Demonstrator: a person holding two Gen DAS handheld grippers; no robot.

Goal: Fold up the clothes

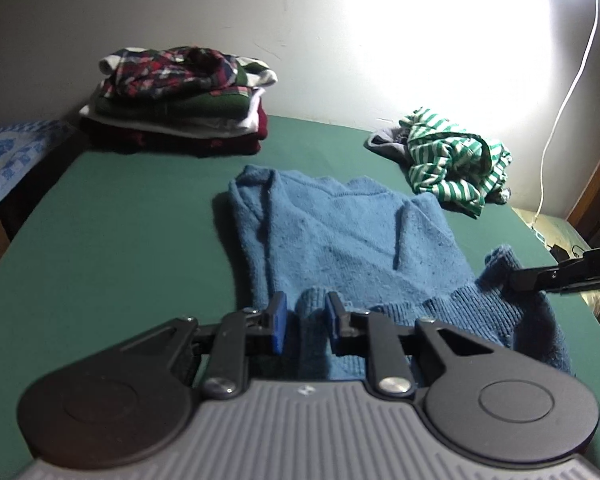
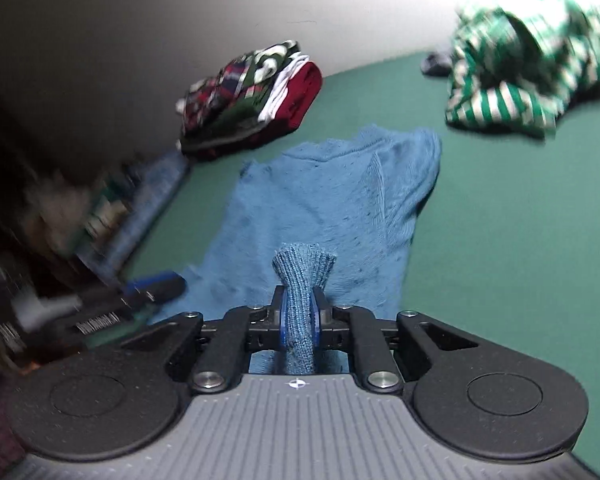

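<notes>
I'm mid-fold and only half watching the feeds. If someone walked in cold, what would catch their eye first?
Probably the blue sweater spread mid-bed on the green sheet, its ribbed hem pinched in the right hand-held gripper, while the left hand-held gripper straddles another fold of hem, pads not pressing. Next, the glaring lamp on the wall, the striped shirt crumpled beneath it, and the folded stack at far left.

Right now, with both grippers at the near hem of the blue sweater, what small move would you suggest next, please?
Probably close the left gripper first: its pads flank a hem ridge of the blue sweater without pressing, while the right gripper already pinches its bunch.
</notes>
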